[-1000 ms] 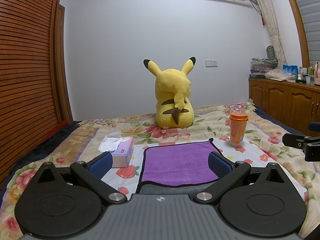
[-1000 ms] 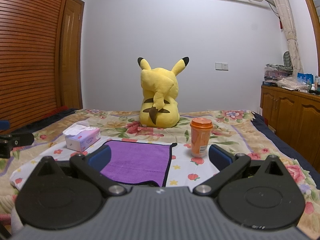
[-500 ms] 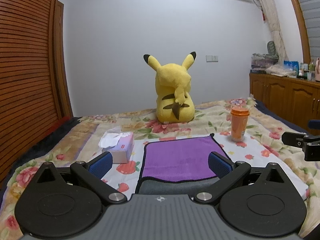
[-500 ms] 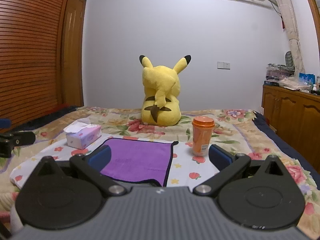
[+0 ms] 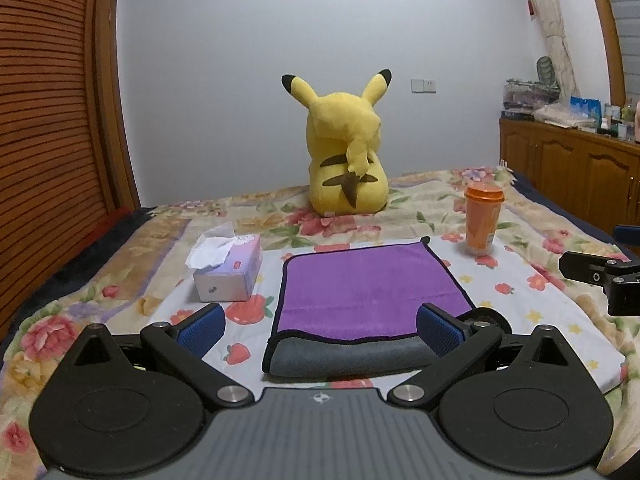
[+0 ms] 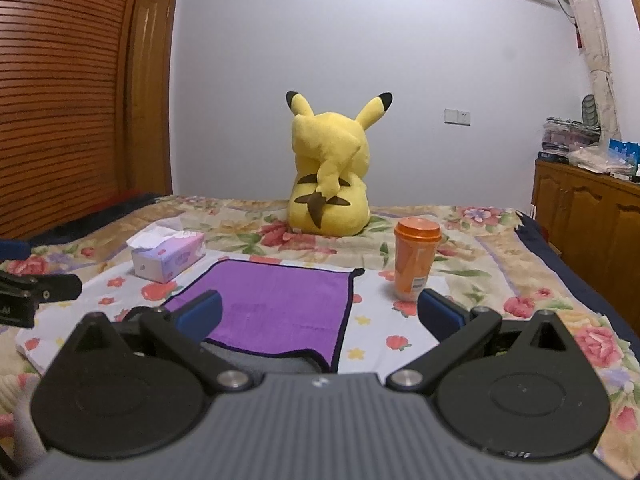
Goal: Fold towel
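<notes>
A purple towel (image 5: 370,288) with a dark hem lies flat on a white flowered cloth on the bed; its near edge is turned up and shows a grey underside (image 5: 352,358). It also shows in the right wrist view (image 6: 276,308). My left gripper (image 5: 320,330) is open and empty, hovering just before the towel's near edge. My right gripper (image 6: 320,314) is open and empty, hovering near the towel's near right corner. Each gripper's tip shows at the edge of the other's view.
A tissue box (image 5: 230,270) stands left of the towel. An orange cup (image 5: 482,218) stands at its far right. A yellow plush toy (image 5: 346,160) sits behind. A wooden wardrobe (image 5: 48,140) is at left, a cabinet (image 5: 568,168) at right.
Both grippers have drawn back and risen slightly, so more of the towel and its grey near edge shows. The jaws stay open. The towel has not moved.
</notes>
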